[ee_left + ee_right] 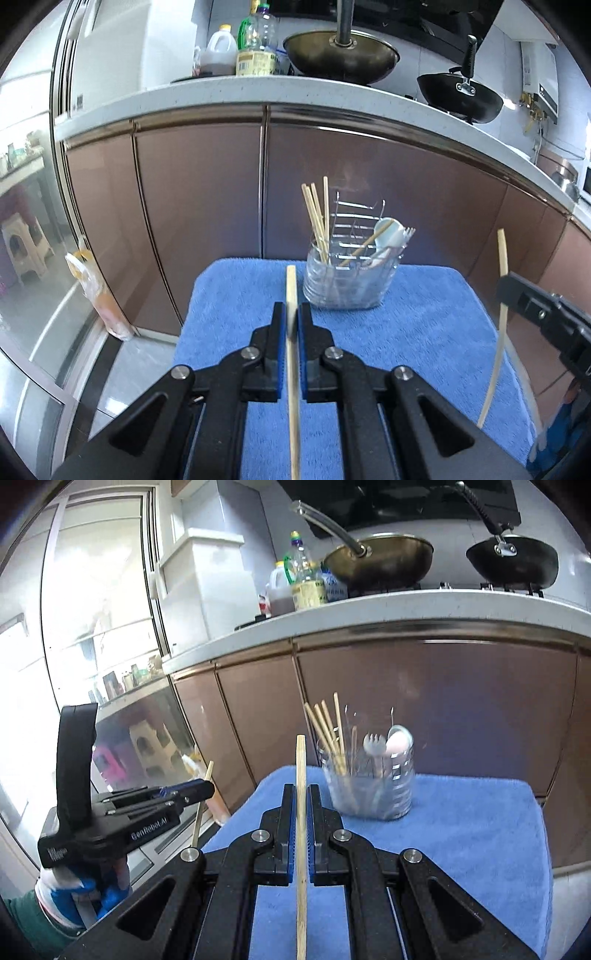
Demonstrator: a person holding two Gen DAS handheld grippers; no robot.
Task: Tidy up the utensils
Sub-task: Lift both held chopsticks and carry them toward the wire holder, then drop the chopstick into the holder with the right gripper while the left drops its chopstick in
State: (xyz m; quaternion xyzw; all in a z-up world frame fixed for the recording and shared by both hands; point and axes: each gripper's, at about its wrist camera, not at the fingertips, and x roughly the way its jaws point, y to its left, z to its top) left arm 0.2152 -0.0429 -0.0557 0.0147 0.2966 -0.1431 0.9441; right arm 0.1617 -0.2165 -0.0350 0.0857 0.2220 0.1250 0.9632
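My left gripper (291, 312) is shut on a pale wooden chopstick (291, 288) that runs along its fingers and pokes out ahead. My right gripper (301, 794) is shut on a second chopstick (301, 760) the same way. Both hang above a blue towel (424, 314), short of a clear utensil holder (349, 284) with a wire rack. The holder (373, 790) has several chopsticks standing in its left side and a spoon and fork on its right. In the left wrist view the right gripper (511, 286) enters from the right with its chopstick (500, 328).
Brown cabinet doors (199, 221) stand behind the towel under a white counter (258, 94) with bottles (255, 48) and two woks (341, 55). A glass door (92, 627) is at left. A gloved hand (74, 890) holds the left gripper (207, 788).
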